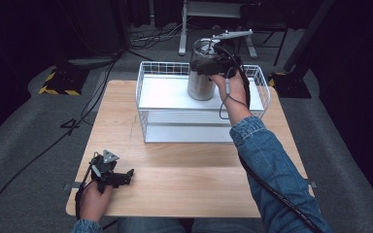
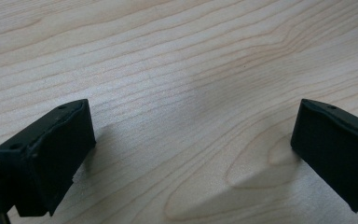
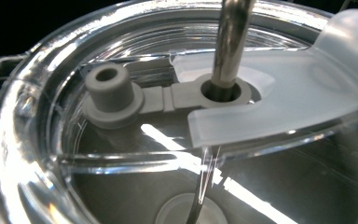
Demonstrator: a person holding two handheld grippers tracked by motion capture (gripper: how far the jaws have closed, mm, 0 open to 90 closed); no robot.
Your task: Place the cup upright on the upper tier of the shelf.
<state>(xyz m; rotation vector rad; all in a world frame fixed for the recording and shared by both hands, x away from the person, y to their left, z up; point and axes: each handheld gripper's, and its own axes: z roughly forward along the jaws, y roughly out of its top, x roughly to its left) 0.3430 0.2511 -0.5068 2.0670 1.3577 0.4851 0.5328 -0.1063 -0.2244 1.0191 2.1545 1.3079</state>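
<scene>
My right gripper [image 1: 213,65] sat at top of steel tumbler [image 1: 201,82]; grip state I could not tell. Tumbler stood upright in white wire basket [image 1: 145,92] at far side of bench [image 1: 184,170]. Clear lid [image 3: 23,116] close below, metal straw [image 3: 230,42] through its hole. My left gripper [image 1: 121,177] rested released on near left bench, holding nothing.

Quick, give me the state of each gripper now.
Left gripper: open, holding nothing, over the wooden table.
Right gripper: at the tumbler lid; open or closed cannot be told.

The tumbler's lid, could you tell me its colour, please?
Clear, see-through plastic lid with a grey stopper; best in the right gripper view.
</scene>
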